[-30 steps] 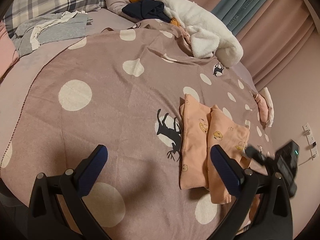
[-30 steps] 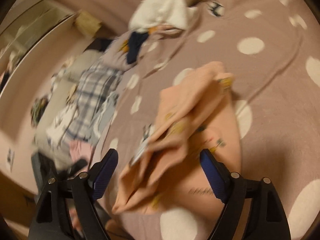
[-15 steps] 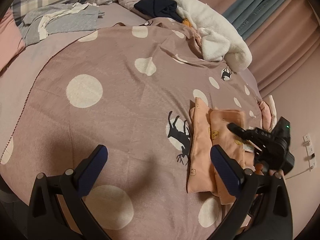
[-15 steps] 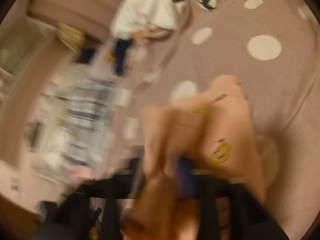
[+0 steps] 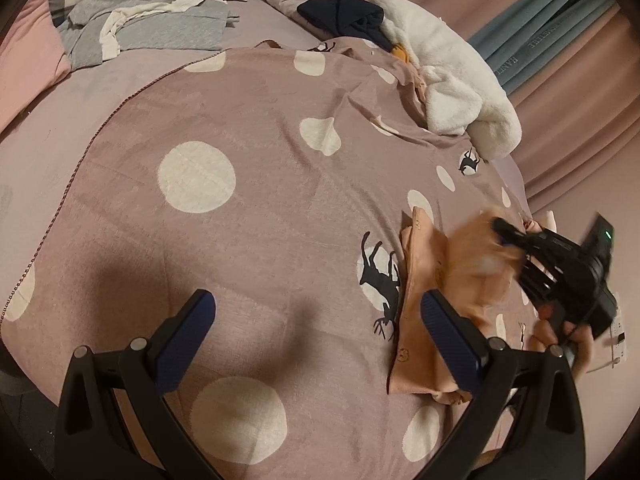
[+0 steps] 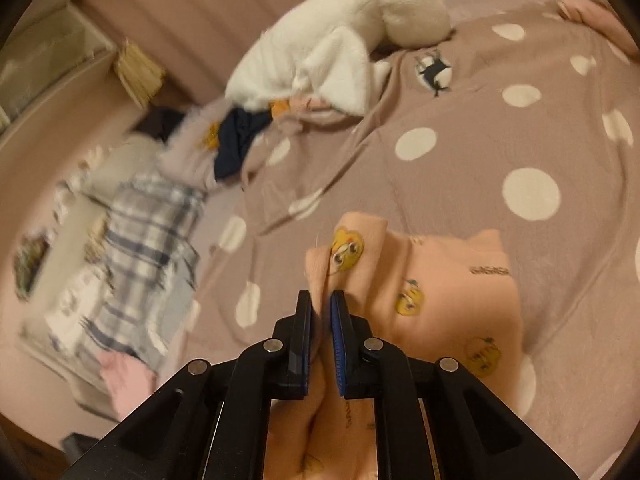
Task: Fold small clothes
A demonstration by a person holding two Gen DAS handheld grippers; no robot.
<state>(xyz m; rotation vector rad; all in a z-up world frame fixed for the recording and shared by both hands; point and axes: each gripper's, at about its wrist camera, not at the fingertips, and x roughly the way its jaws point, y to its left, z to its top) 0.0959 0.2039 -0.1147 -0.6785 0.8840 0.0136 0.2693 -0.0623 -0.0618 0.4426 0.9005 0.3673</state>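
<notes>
Up close, the left wrist view showed the left gripper (image 5: 316, 322) with its blue pads wide apart and nothing between them, hanging over the spotted blanket (image 5: 248, 240). The peach garment (image 5: 420, 312) lay on the blanket, just beside a black deer print (image 5: 378, 276), on the side away from the blanket's stitched edge. The right gripper (image 5: 498, 226), held in a hand (image 5: 560, 332), was at the far end of the garment and had a blurred peach flap lifted up. Past the blanket's far edge lay a white fluffy thing (image 5: 452, 80), and beside that hung a blue curtain (image 5: 532, 44) with writing too small to read.

Next, the right wrist view showed the right gripper (image 6: 321, 300) with its pads nearly together, pinching a fold of the peach garment (image 6: 448, 300). Its jaws had just been closing on that fold. The garment had little yellow cartoon faces (image 6: 346, 250) and tiny dark letters that looked like "GAGAGA". It rested on the spotted blanket (image 6: 500, 140), with the white fluffy thing (image 6: 340, 40) at the far side of the blanket.
</notes>
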